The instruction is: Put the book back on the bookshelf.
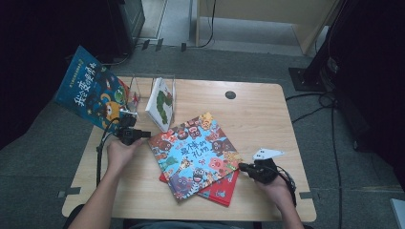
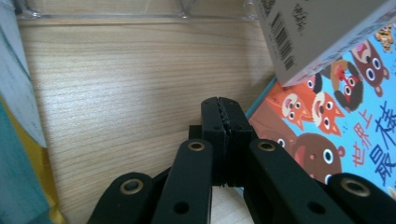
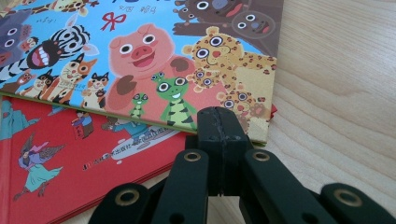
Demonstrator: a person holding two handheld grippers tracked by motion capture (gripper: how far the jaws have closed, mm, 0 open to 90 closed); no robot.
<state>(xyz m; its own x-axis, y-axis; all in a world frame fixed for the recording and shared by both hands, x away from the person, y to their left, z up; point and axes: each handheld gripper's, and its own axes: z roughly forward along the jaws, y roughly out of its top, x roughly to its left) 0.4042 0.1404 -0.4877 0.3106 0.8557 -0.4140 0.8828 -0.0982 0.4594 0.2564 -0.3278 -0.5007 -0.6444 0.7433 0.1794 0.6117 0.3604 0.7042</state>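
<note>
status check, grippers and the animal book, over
Left gripper shut, empty, at animal book's left edge. Right gripper shut, empty, at its right corner. Red book beneath.

A square, light-blue picture book (image 1: 195, 155) crowded with cartoon animals lies flat and face up at the middle of the wooden table, turned askew, resting on a red-covered book (image 1: 220, 191) whose near right corner juts out beneath it.

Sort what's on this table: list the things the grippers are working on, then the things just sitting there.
In hand:
- animal book, on top
- red book, beneath it

Lying about:
- clear stand
- caterpillar book in the stand
- dark blue book at the stand's left
</note>
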